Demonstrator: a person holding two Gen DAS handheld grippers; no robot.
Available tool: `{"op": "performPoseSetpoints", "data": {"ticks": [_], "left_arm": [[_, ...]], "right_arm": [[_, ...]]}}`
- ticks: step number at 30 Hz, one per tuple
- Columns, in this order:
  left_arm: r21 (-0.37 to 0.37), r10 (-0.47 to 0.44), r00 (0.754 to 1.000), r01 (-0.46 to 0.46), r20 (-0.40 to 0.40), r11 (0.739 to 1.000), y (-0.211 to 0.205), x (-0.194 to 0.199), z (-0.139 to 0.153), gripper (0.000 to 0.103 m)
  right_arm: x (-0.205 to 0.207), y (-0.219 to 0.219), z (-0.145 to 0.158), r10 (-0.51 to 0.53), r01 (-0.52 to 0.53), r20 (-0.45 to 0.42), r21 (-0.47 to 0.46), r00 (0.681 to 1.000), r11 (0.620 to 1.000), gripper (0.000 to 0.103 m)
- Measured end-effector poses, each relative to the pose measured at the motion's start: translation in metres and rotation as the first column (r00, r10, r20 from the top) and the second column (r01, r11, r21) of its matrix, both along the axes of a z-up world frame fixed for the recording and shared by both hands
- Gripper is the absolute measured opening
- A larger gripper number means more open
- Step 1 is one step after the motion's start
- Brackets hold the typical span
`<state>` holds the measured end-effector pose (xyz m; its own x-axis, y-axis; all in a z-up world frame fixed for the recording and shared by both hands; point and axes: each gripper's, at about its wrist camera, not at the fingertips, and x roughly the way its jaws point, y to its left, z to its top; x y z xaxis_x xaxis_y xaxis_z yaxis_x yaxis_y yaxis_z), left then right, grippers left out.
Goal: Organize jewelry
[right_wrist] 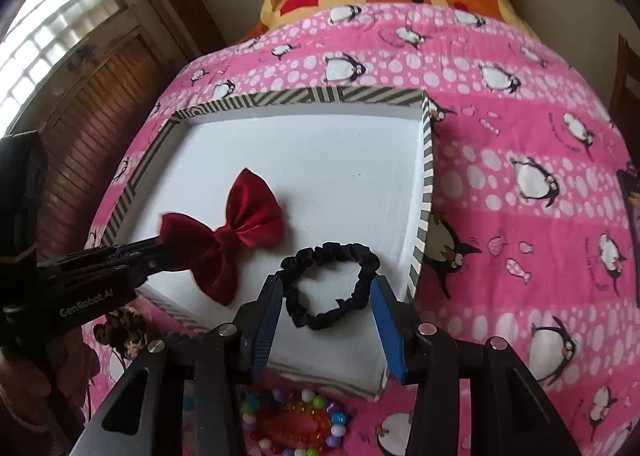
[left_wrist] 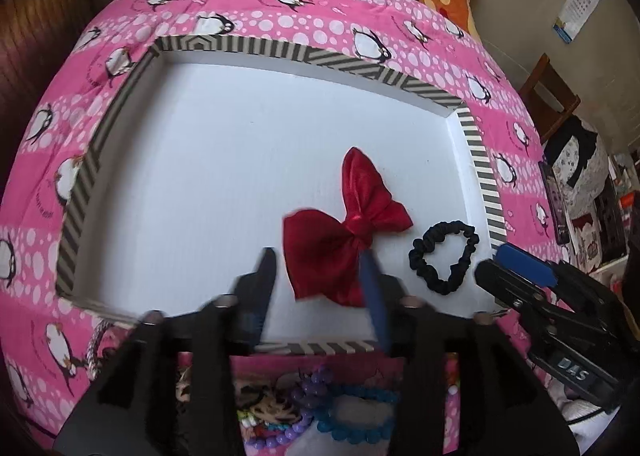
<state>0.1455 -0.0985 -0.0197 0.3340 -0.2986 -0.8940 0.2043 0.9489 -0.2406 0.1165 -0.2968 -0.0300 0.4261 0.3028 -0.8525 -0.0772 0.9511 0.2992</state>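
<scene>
Left gripper (left_wrist: pixel 320 268): fingers spread, one on each side of the bow's near wing, over the tray's near edge.
Bow (left_wrist: pixel 346 228): red, lying inside the tray, right of centre.
Scrunchie (right_wrist: pixel 330 285): black, in the tray right of the bow, near the right wall.
Right gripper (right_wrist: pixel 328 296): jaws apart, flanking the scrunchie.
Tray (left_wrist: pixel 320 52): white floor, striped rim, on a pink blanket (right_wrist: pixel 520 136).
Beads (right_wrist: pixel 296 422): just outside the tray's near edge.

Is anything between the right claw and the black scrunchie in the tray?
Nothing visible. The right claw is open, with the black scrunchie lying flat on the tray floor just ahead, between its fingertips. The red bow lies off to the left, at the left claw, out of the way.
</scene>
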Motion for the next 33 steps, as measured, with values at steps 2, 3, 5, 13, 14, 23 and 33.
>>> {"op": "performPoseSetpoints", "data": {"ticks": [2,3,5,13,14,23,33], "left_arm": [[0.016,0.014,1.0,-0.014,0.015,1.0,0.003,-0.005,0.005,0.046],[0.017,0.02,1.0,-0.02,0.016,1.0,0.005,-0.007,0.008,0.046],[0.009,0.035,0.999,-0.035,0.014,0.999,0.01,-0.012,0.013,0.046],[0.1,0.104,0.986,-0.117,0.129,0.988,0.034,-0.054,0.039,0.046],[0.103,0.111,0.984,-0.125,0.137,0.987,0.037,-0.059,0.041,0.046],[0.134,0.181,0.97,-0.203,0.163,0.97,0.059,-0.102,0.044,0.046],[0.155,0.211,0.957,-0.244,0.199,0.957,0.071,-0.137,0.049,0.046]], "right_arm": [[-0.008,-0.003,0.008,-0.01,0.01,0.019,0.031,1.0,0.999,0.044],[-0.011,-0.004,0.011,-0.018,0.017,0.027,0.044,0.999,0.999,0.044],[-0.019,-0.008,0.019,-0.038,0.036,0.045,0.052,0.998,0.998,0.044],[-0.048,-0.002,0.038,-0.057,0.053,0.088,0.051,0.994,0.997,0.044],[-0.052,0.0,0.039,-0.053,0.049,0.093,0.048,0.994,0.998,0.044],[-0.082,0.019,0.046,-0.003,0.0,0.11,0.023,0.994,1.0,0.044],[-0.109,0.027,0.052,0.019,-0.018,0.124,-0.006,0.992,1.0,0.045]]}}
